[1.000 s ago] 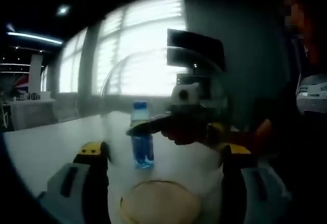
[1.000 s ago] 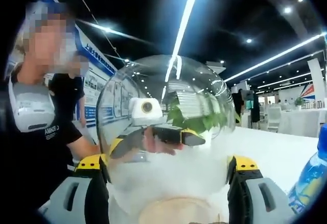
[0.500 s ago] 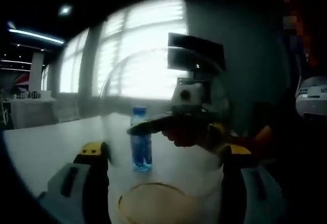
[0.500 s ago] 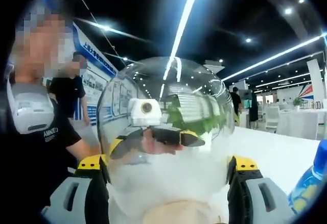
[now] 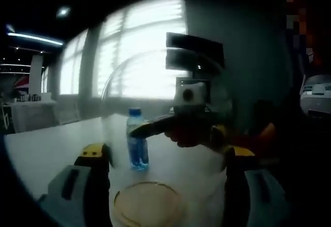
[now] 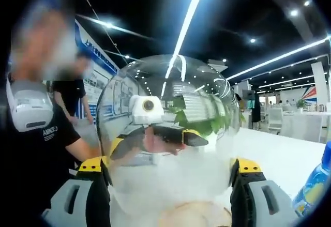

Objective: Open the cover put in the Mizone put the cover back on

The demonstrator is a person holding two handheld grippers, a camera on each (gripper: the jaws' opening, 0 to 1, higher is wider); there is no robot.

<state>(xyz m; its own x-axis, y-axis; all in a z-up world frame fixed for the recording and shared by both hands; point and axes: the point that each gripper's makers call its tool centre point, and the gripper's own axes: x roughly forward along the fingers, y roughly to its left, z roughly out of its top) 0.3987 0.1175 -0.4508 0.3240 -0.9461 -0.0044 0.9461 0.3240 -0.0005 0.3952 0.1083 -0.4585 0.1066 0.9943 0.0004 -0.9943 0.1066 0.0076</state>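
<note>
Left gripper [image 5: 164, 178] and right gripper [image 6: 166, 185] both clamped on clear dome cover [image 6: 168, 129], held between them above white desk [image 5: 46, 152]. Mizone bottle [image 5: 136, 140] upright on desk beyond cover, apart from it.

Seen from the left gripper view, the Mizone bottle [image 5: 137, 147] now looks smaller and farther left.

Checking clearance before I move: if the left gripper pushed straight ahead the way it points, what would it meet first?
Probably the clear dome cover already between its jaws; beyond, through it, the right gripper.
</note>
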